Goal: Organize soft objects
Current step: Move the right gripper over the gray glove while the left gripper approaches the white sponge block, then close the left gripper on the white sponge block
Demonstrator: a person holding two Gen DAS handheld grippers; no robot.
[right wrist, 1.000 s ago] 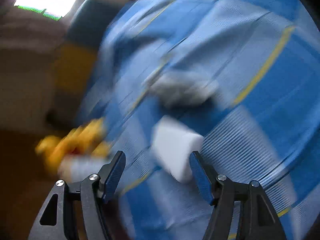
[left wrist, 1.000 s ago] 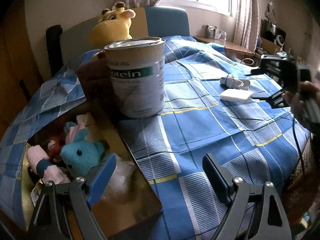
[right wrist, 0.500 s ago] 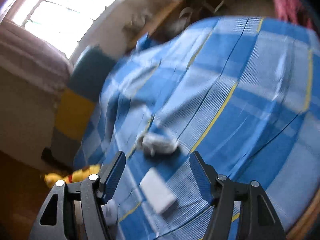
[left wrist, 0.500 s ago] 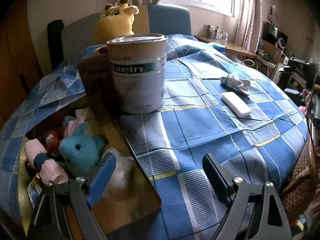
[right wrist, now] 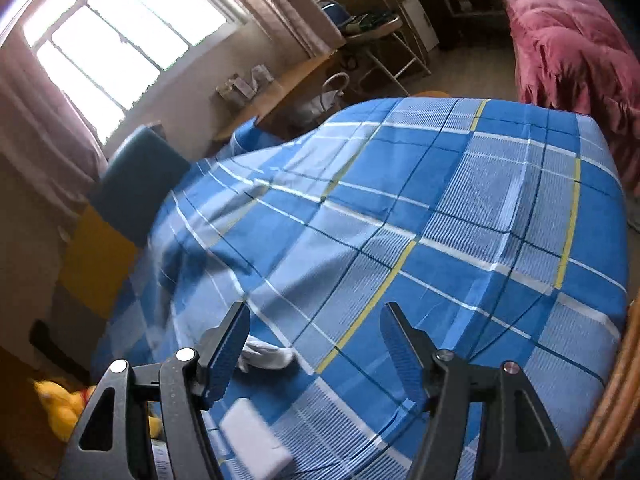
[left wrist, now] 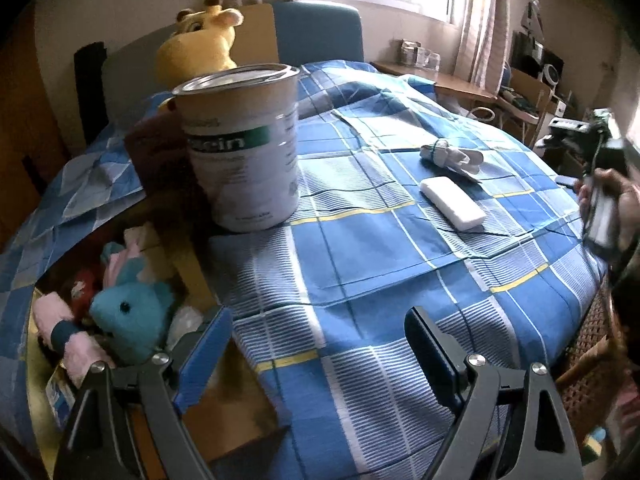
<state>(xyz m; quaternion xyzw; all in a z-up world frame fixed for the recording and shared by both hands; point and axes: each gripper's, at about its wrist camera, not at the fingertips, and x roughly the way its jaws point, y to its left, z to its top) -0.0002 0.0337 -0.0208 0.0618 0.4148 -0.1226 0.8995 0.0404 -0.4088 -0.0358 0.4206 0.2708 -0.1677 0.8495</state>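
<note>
A white sponge block (left wrist: 452, 203) lies on the blue checked cloth (left wrist: 360, 264), with a rolled white sock pair (left wrist: 450, 156) just beyond it. A cardboard box (left wrist: 224, 412) at the left holds a teal plush (left wrist: 132, 316), pink rolled socks (left wrist: 68, 336) and other soft items. My left gripper (left wrist: 320, 344) hovers open over the box's right edge, nothing between its fingers. The right gripper (right wrist: 316, 344) is open and empty above the cloth; the white sponge block (right wrist: 256, 440) and the sock roll (right wrist: 266, 356) sit low beside its left finger. A hand holds it at the right edge (left wrist: 612, 208).
A tall white tin (left wrist: 240, 148) labelled protein stands mid-table beside the box. A yellow giraffe plush (left wrist: 200, 48) leans on a chair behind it. A pink blanket (right wrist: 568, 52) and a cluttered desk (right wrist: 304, 76) lie beyond the table; a wicker chair edge (left wrist: 592, 364) is at right.
The right gripper has drawn back and tilted up from close over the white sponge block, so the block now sits low in its view. The left gripper has stayed in place.
</note>
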